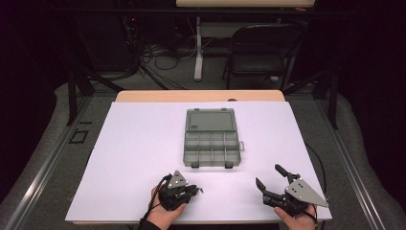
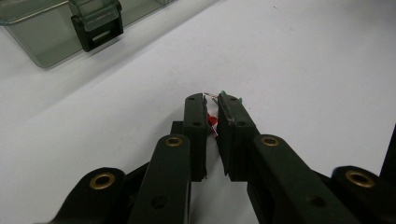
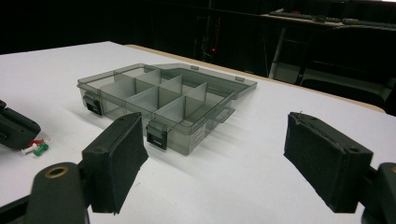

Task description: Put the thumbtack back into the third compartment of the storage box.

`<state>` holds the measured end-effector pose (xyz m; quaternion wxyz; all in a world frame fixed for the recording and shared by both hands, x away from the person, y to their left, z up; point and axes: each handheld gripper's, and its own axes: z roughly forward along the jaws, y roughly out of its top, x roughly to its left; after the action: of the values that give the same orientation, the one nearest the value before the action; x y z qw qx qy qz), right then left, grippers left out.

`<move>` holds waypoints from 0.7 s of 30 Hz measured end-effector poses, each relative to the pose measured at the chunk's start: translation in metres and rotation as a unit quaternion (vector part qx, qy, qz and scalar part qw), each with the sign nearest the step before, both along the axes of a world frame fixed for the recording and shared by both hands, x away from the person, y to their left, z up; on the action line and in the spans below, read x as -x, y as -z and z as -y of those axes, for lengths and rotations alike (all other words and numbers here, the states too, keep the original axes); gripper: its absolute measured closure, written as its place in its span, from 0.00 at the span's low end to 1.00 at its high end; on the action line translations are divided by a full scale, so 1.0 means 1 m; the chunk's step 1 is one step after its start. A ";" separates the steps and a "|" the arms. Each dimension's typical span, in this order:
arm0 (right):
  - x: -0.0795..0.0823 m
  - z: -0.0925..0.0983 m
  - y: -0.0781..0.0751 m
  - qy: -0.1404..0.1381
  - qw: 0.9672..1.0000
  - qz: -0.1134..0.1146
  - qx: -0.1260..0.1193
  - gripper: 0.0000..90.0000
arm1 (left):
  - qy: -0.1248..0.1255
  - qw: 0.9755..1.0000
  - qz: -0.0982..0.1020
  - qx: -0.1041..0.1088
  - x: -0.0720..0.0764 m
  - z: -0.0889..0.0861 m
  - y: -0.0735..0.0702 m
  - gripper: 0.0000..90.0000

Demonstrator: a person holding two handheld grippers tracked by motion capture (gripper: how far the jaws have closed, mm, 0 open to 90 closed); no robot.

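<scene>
My left gripper point(image 1: 195, 190) lies low on the white table near the front edge, its tips pointing right. Its jaws point(image 2: 211, 99) stand a narrow gap apart around a small red push pin point(image 2: 212, 120); a green pin point(image 2: 230, 98) peeks past the right tip. The right gripper view shows a red, a white and a green pin point(image 3: 35, 148) on the table beside that gripper's tip. My right gripper point(image 1: 268, 175) point(image 3: 215, 122) hovers at the front right, open wide and holding nothing. An open clear grey compartment box point(image 1: 211, 143) point(image 3: 159, 95) sits mid-table.
The box's lid point(image 1: 210, 120) lies flat behind its divided tray; two black latches point(image 3: 156, 136) face me, and one point(image 2: 96, 25) sits just ahead of the left gripper. The white sheet point(image 1: 134, 153) covers the table. A black chair point(image 1: 261, 52) stands beyond the far edge.
</scene>
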<state>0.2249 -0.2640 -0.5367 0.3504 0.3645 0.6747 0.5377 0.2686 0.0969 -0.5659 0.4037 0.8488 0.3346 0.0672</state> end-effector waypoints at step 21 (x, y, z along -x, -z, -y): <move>0.000 0.000 0.000 0.001 1.000 0.000 0.000 0.22 | -0.002 1.000 -0.010 0.014 -0.002 -0.002 0.000 1.00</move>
<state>0.2249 -0.2640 -0.5367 0.3509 0.3649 0.6744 0.5376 0.2704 0.0994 -0.5654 0.4122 0.8429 0.3417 0.0544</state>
